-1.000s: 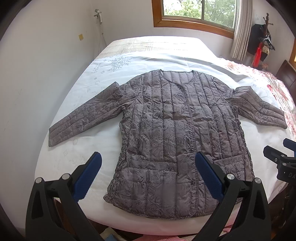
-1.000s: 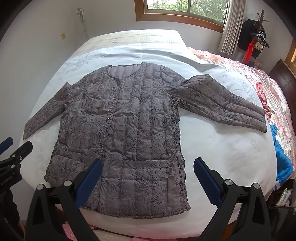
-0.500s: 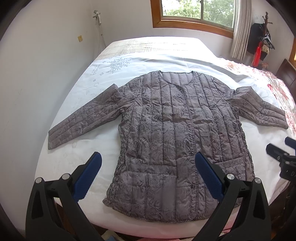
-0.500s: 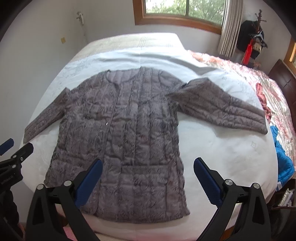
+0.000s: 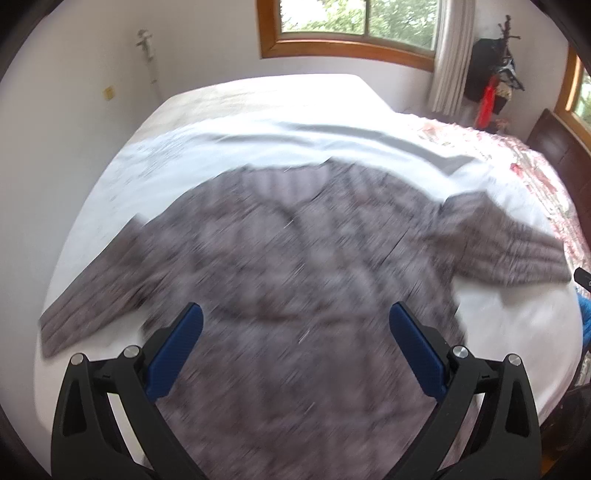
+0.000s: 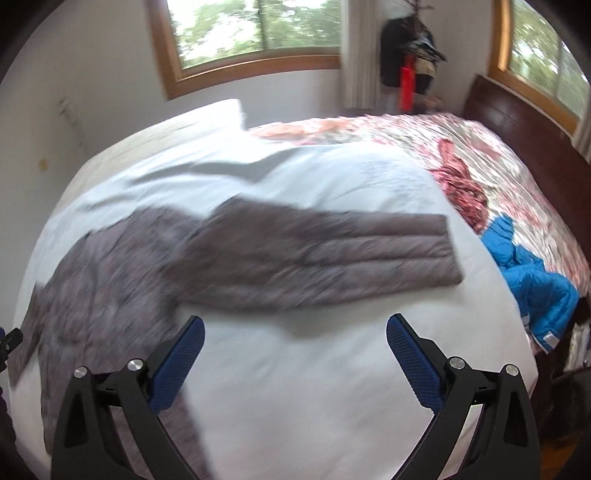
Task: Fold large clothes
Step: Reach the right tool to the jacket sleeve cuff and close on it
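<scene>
A grey quilted jacket lies flat, front up, on the white sheet, both sleeves spread out; both views are motion-blurred. My left gripper hangs open above the jacket's lower body, nothing between its blue pads. In the right wrist view the jacket's right sleeve stretches across the sheet, its cuff toward the right. My right gripper is open over bare sheet just in front of that sleeve, holding nothing.
A blue garment lies at the bed's right edge on a floral quilt. A dark wooden headboard stands at the right. Windows, a curtain and a coat rack line the far wall.
Both grippers have swung right and moved closer to the bed. The left view now centres on the jacket body, the right view on the right sleeve. The jacket has not moved.
</scene>
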`<state>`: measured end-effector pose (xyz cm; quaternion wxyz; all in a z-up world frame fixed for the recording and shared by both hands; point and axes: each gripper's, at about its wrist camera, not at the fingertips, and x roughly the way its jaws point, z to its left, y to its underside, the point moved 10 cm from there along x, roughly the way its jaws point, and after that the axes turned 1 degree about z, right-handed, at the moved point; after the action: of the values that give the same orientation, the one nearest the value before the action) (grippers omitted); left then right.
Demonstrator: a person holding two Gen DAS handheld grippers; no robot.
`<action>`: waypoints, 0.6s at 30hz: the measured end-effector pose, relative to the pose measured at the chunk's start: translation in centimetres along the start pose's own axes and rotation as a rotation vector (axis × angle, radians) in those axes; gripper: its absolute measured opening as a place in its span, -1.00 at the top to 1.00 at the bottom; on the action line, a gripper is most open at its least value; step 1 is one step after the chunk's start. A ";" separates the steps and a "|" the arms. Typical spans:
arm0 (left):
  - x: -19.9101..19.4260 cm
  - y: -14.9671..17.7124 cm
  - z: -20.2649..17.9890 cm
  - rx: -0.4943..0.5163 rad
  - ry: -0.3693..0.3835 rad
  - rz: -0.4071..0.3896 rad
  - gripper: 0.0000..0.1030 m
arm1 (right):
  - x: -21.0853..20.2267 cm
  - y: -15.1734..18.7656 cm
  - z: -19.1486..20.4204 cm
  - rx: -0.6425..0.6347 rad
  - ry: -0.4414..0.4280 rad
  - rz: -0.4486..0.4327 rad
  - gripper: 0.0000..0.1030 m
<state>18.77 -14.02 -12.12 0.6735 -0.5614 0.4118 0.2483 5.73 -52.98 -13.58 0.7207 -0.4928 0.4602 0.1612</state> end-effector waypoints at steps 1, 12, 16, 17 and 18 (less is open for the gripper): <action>0.9 -1.1 -1.4 0.009 0.014 -0.003 -0.94 | 0.9 -1.0 -1.4 0.008 0.002 0.003 -0.92; 10.7 -7.8 -13.9 0.025 0.130 0.021 -0.94 | 10.7 -4.7 -15.0 0.102 0.012 0.121 -0.91; 13.8 -8.0 -16.1 0.021 0.136 0.059 -0.94 | 13.3 -4.8 -17.6 0.143 -0.041 0.171 -0.85; 14.2 -7.8 -16.1 0.023 0.131 0.069 -0.94 | 13.7 -4.7 -17.6 0.148 -0.059 0.180 -0.83; 14.8 -7.8 -16.4 0.026 0.126 0.077 -0.94 | 14.2 -4.6 -17.8 0.151 -0.081 0.192 -0.80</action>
<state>28.39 -33.61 -20.64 0.6433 -0.5511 0.4777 0.2328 7.30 -73.53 -24.29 0.7548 -0.3840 0.4867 0.2142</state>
